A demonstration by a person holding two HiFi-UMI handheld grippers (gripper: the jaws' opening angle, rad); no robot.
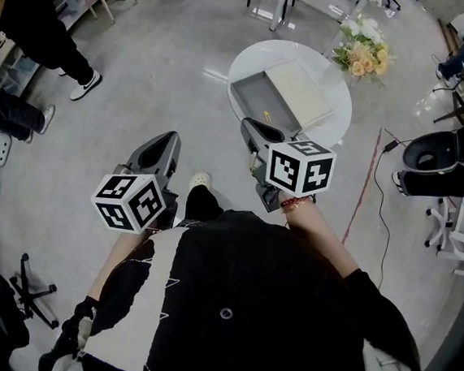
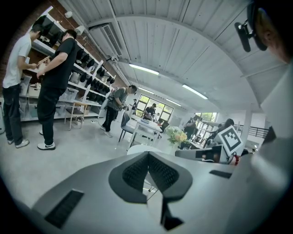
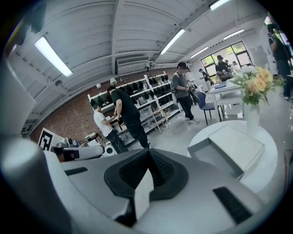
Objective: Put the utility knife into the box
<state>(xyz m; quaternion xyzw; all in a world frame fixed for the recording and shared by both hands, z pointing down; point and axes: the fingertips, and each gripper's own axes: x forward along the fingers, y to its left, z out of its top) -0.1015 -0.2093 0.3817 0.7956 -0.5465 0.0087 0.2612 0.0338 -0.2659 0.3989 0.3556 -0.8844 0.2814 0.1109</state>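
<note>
Pressed together on nothing, my left gripper (image 1: 169, 139) and right gripper (image 1: 251, 125) hang level, the open box (image 1: 260, 100) on the round table (image 1: 259, 57) just ahead of the right one.

We see a bright, evenly lit room: long ceiling strips (image 3: 52, 55) glow overhead, and the windows (image 3: 226, 52) at the upper right of the right gripper view blow out to white. In the head view the white table (image 1: 257, 57) glares slightly, shadows on the grey floor (image 1: 164, 44) are soft, and the box (image 1: 257, 97) is shaded inside. Both gripper views bend strongly toward dark, vignetted corners, and their near foreground is blurred.
</note>
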